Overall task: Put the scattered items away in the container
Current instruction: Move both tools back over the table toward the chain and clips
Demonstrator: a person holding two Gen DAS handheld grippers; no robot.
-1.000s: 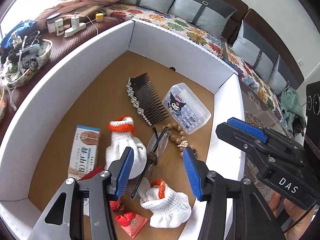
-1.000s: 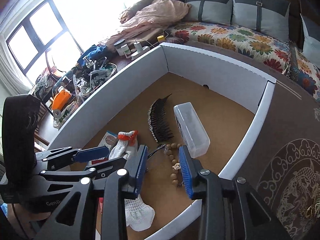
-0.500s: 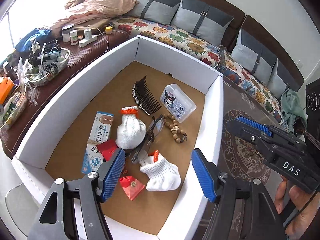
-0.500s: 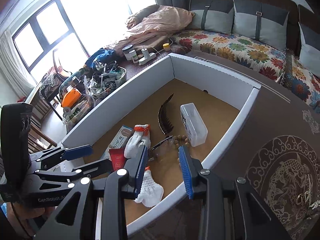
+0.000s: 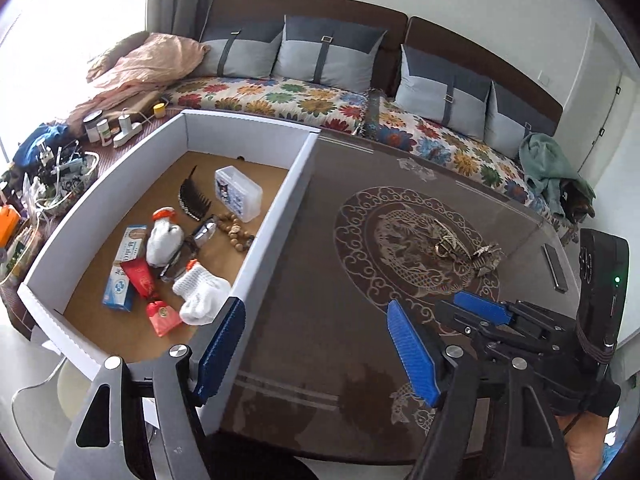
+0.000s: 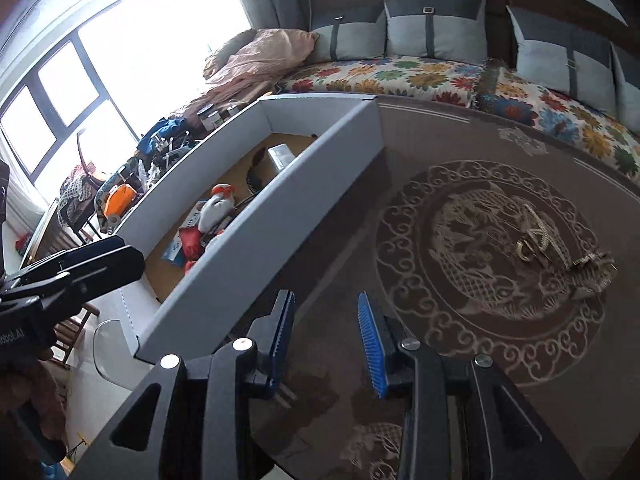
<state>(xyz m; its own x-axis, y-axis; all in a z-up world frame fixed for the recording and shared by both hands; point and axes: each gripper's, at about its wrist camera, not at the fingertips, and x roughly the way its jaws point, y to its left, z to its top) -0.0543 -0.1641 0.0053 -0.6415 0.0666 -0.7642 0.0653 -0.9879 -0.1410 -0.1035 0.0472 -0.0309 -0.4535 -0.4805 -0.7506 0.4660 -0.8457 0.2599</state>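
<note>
Left gripper (image 5: 312,344) and right gripper (image 6: 326,340): both empty, jaws apart, above table (image 5: 320,280), beside white box (image 5: 276,216). Most items inside box. Gold hair clips (image 5: 466,250) remain on table, likely next target.

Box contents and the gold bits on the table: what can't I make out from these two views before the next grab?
- Right wrist view: the box near wall hides most of its floor; only the glove and red packets peek over.
- Both views: the gold items on the table are too small and tangled to identify or count.
- Left wrist view: carton print too small to read.
- Left gripper and right gripper: open, empty.
</note>
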